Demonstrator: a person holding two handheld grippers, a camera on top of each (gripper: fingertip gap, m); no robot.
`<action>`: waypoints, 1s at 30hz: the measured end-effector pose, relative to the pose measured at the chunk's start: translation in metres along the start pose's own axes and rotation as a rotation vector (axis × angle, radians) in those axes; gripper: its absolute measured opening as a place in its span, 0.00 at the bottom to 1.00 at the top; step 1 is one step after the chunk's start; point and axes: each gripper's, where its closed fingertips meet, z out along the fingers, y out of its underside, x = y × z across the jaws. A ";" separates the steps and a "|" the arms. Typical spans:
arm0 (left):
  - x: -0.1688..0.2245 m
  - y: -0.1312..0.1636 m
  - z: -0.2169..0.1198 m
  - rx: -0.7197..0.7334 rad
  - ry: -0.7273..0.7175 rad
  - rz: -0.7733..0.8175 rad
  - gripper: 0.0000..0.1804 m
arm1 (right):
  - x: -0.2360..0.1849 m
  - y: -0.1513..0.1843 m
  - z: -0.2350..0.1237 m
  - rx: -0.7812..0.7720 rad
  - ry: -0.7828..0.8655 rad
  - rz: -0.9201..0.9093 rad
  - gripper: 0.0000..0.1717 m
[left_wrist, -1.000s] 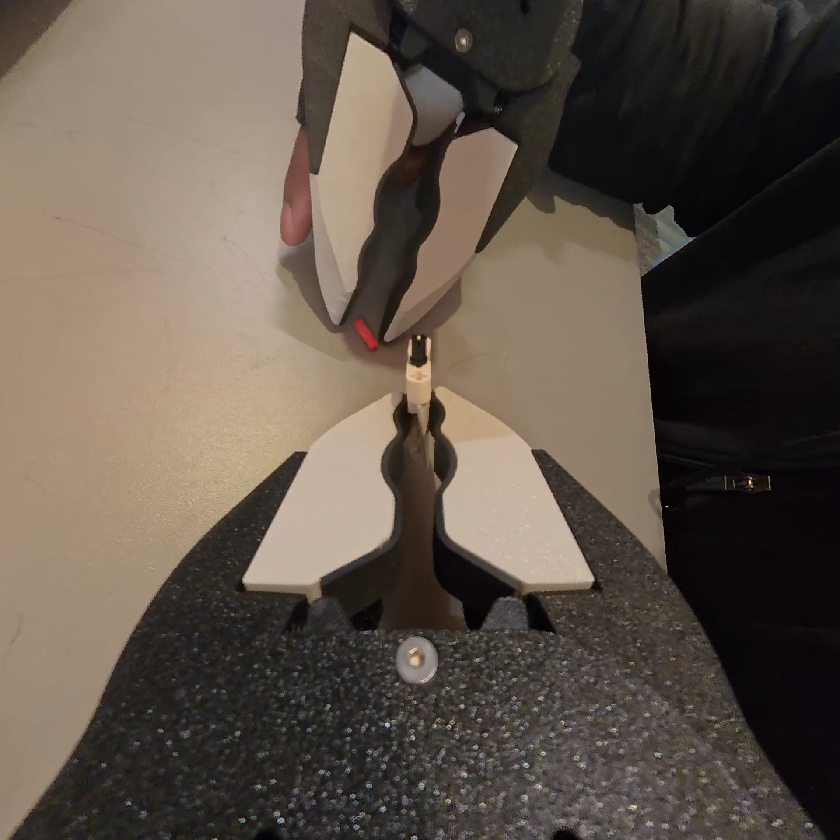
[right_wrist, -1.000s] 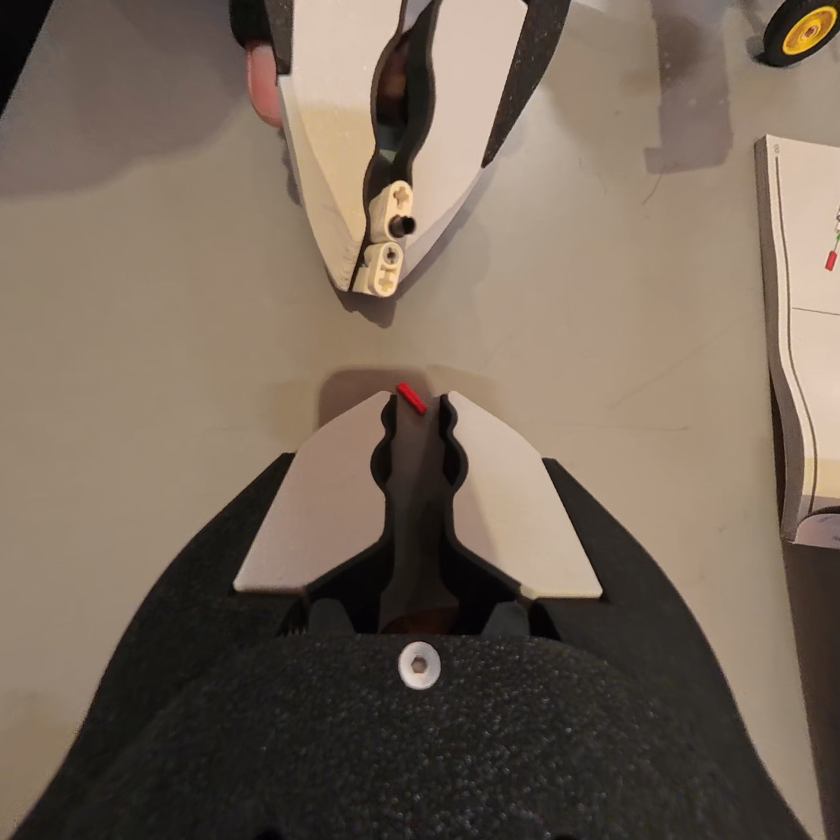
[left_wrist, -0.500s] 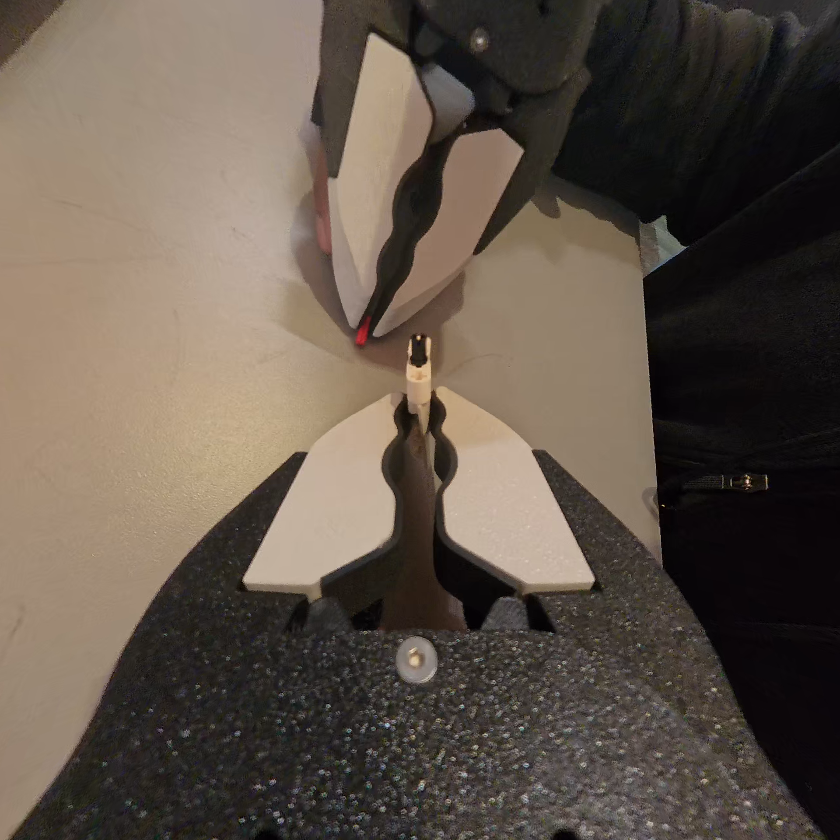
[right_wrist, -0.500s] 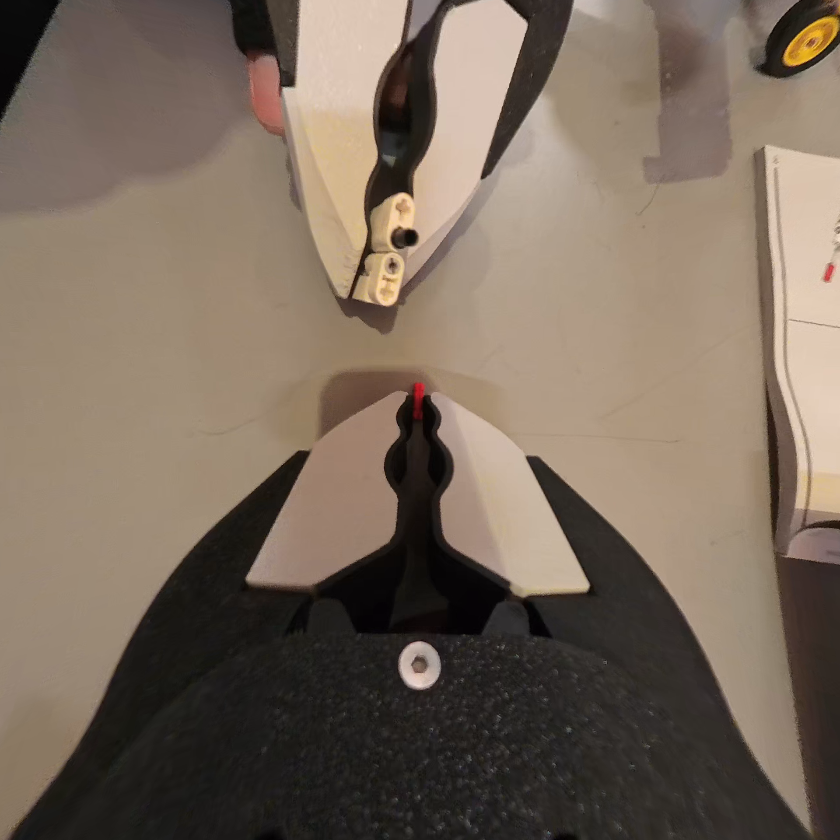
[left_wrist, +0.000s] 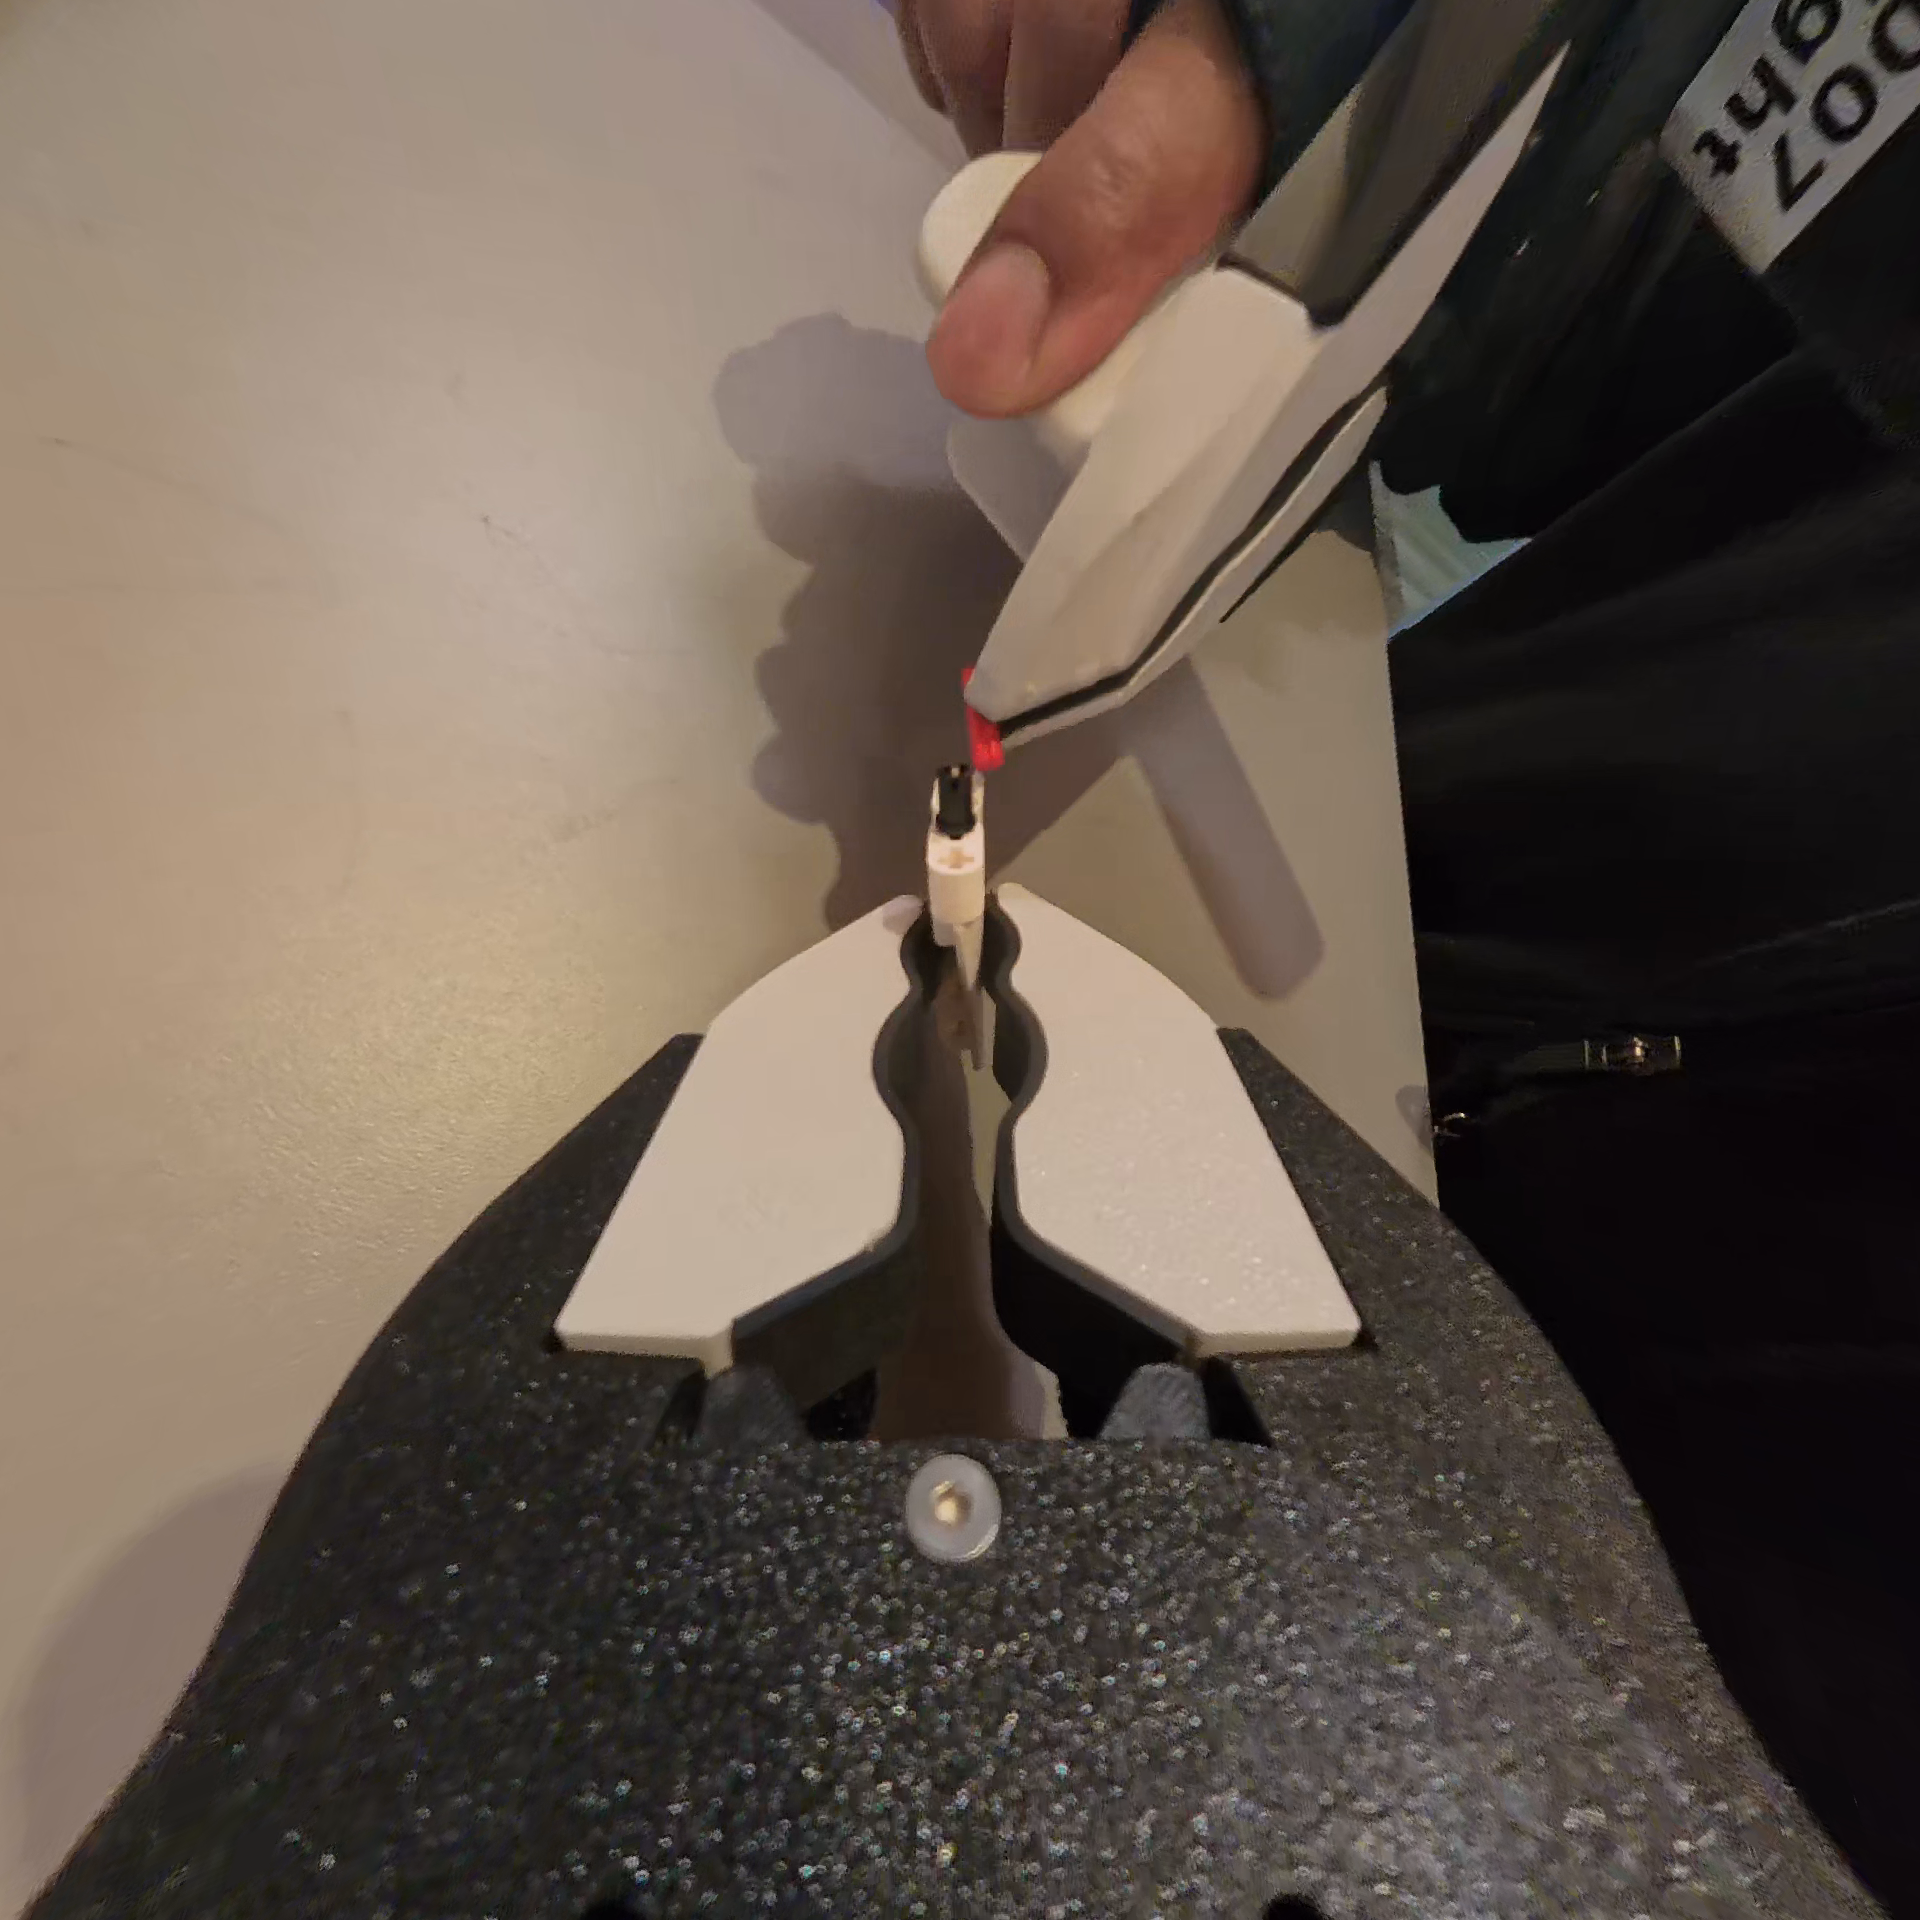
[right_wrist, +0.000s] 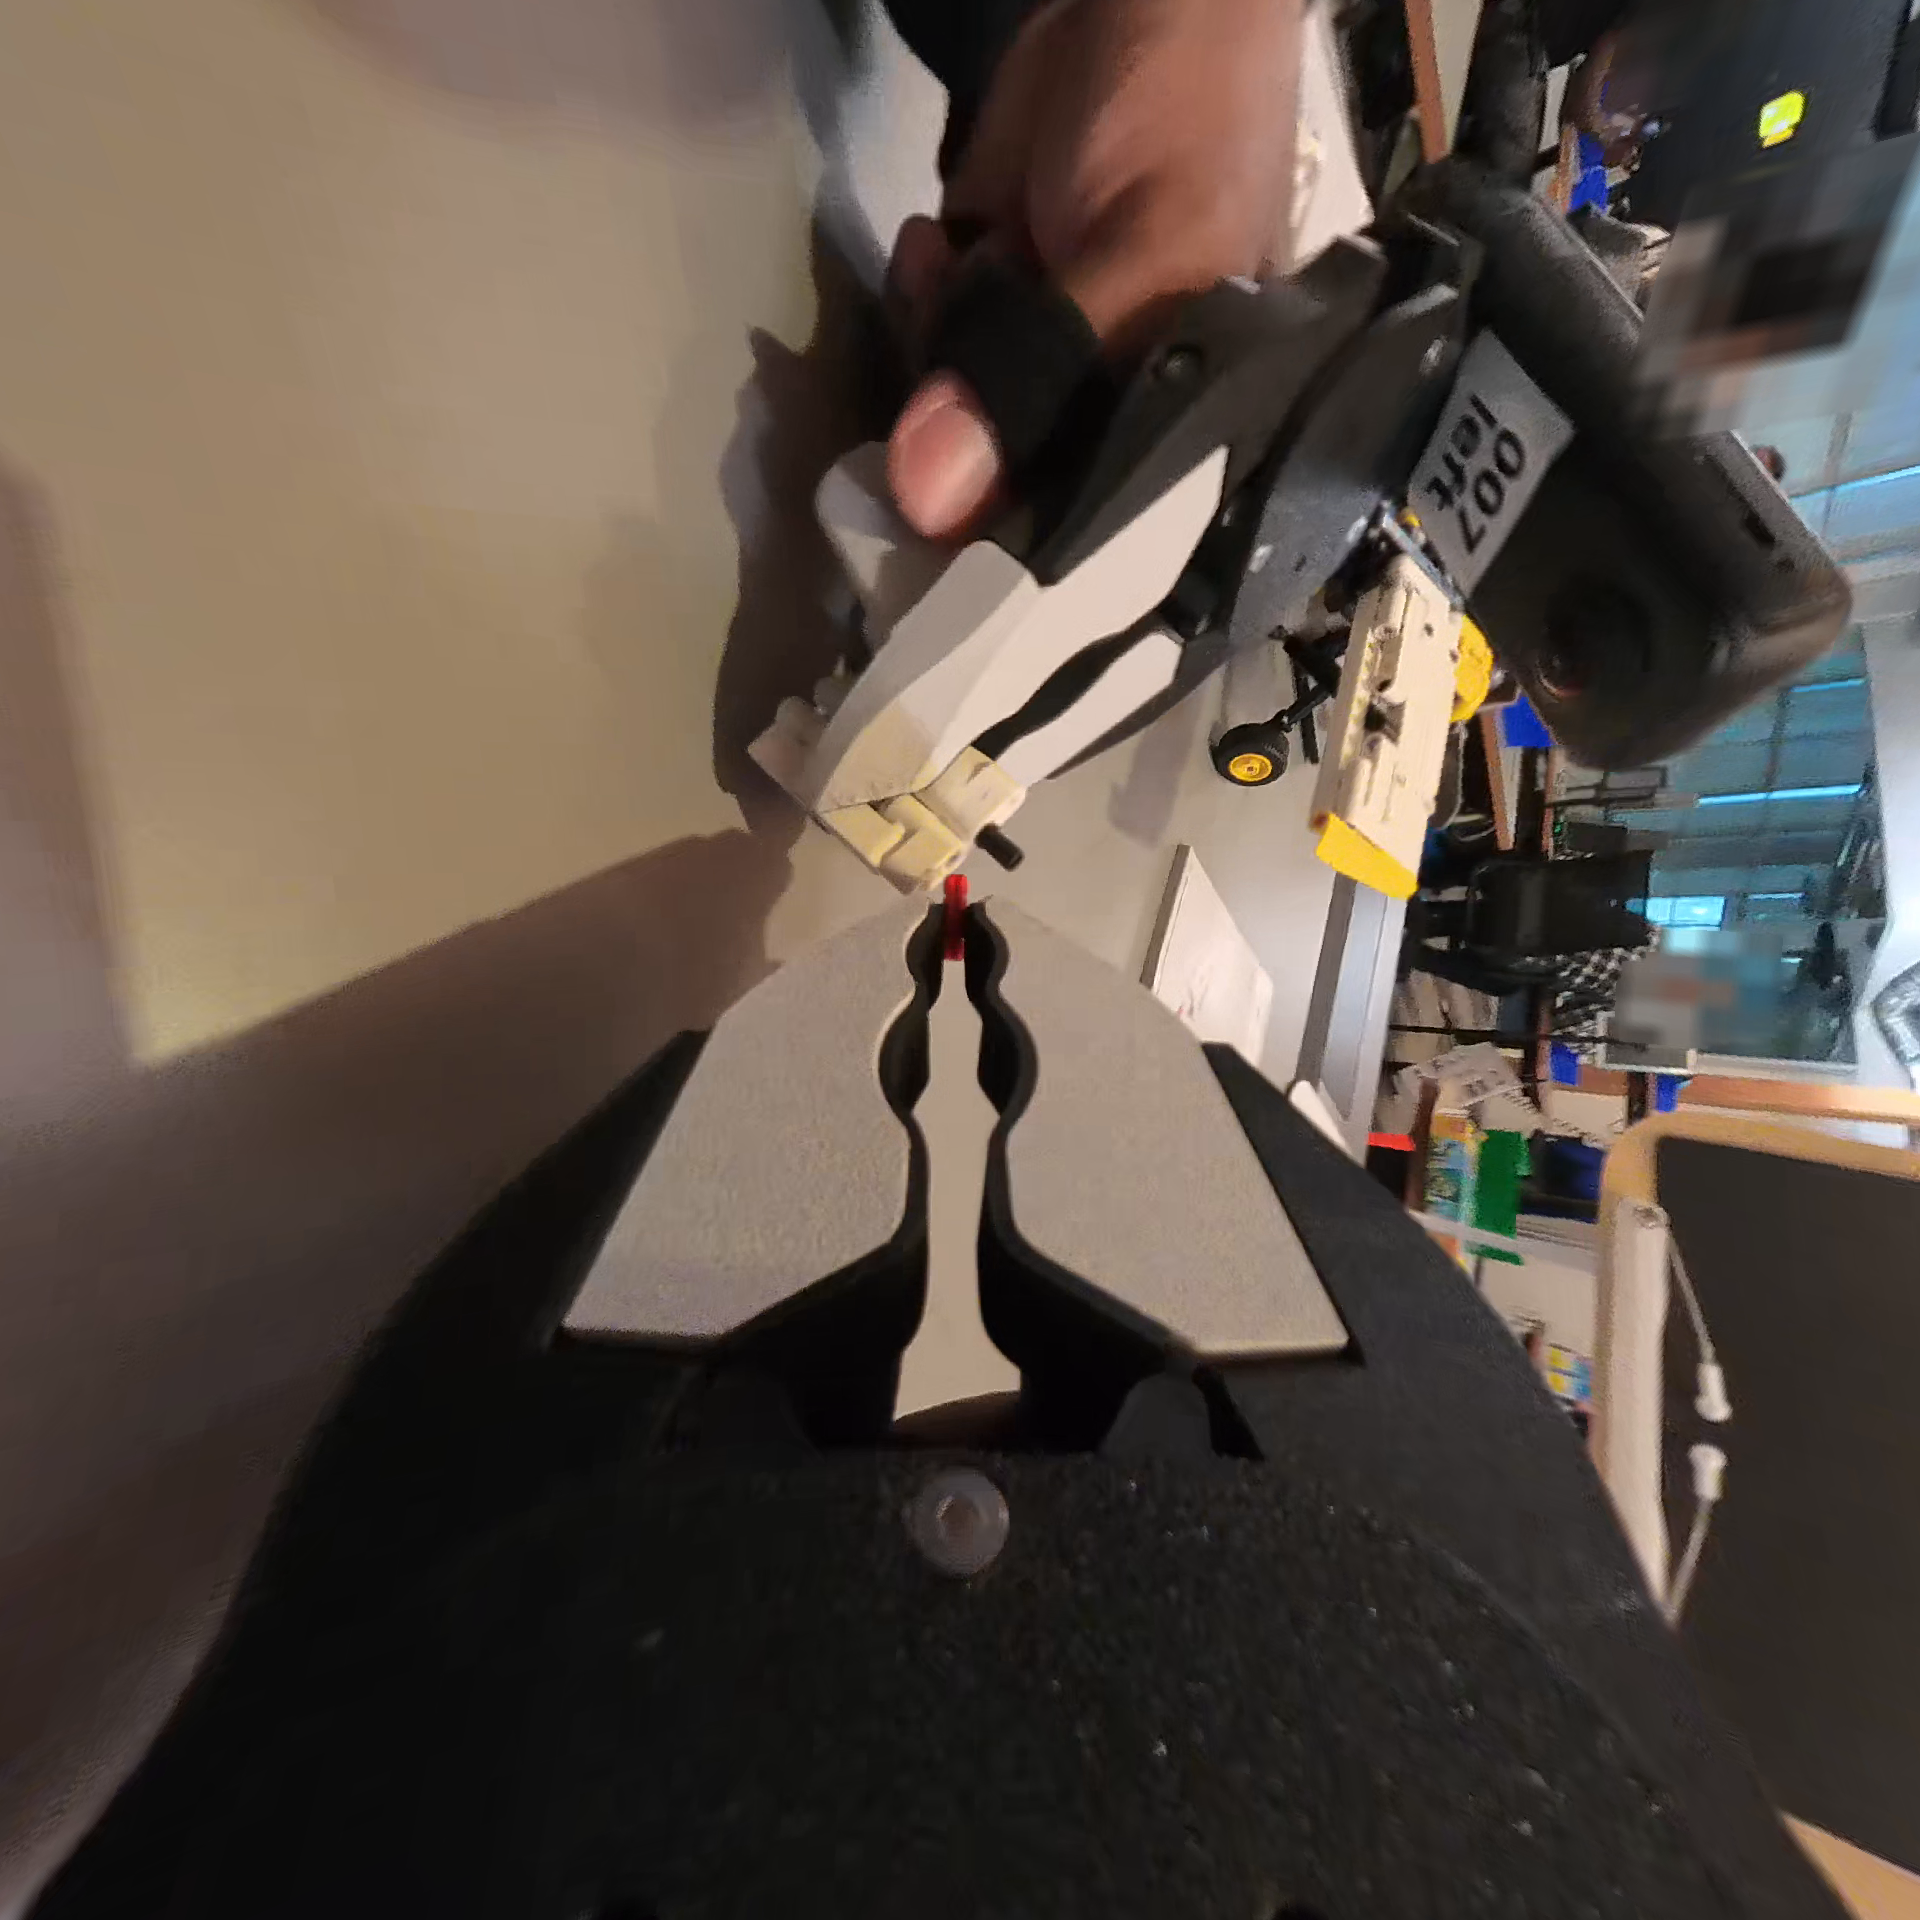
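Two hand-held grippers, tips brought close together above a pale beige tabletop (left_wrist: 312, 727).

Left gripper (left_wrist: 958, 914): white fingers clenched on a small cream plastic building-toy connector piece (left_wrist: 954, 873), which stands up out of the fingertips; a short black pin (left_wrist: 954, 795) projects from its far end. In the right wrist view the same cream piece (right_wrist: 914, 831) sits at the tip of this gripper, with the black pin (right_wrist: 1003, 847) sticking out to one side.

Right gripper (right_wrist: 954, 925): fingers pinched on a short red plastic peg (right_wrist: 954, 914), pads pressed to both its sides, peg end poking past the tips. The red peg (left_wrist: 982, 732) lies just beside the black pin, nearly touching.

Beyond the fingertips: a bare hand (left_wrist: 1081, 208) on the right gripper's white handle.

Farther off, right wrist view: a cream and yellow toy-brick vehicle (right_wrist: 1382, 727) with a black-and-yellow wheel (right_wrist: 1250, 753); a white booklet (right_wrist: 1210, 966) lying flat; blurred room clutter behind.
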 end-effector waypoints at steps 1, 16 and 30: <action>0.002 0.000 0.000 0.000 0.008 0.010 0.04 | -0.001 -0.001 0.000 -0.011 -0.002 -0.029 0.02; 0.019 0.010 0.002 -0.056 0.084 0.124 0.04 | -0.014 -0.016 -0.006 -0.082 -0.114 -0.243 0.02; 0.027 0.012 0.000 -0.059 0.140 0.142 0.04 | -0.016 -0.020 -0.010 -0.076 -0.130 -0.307 0.02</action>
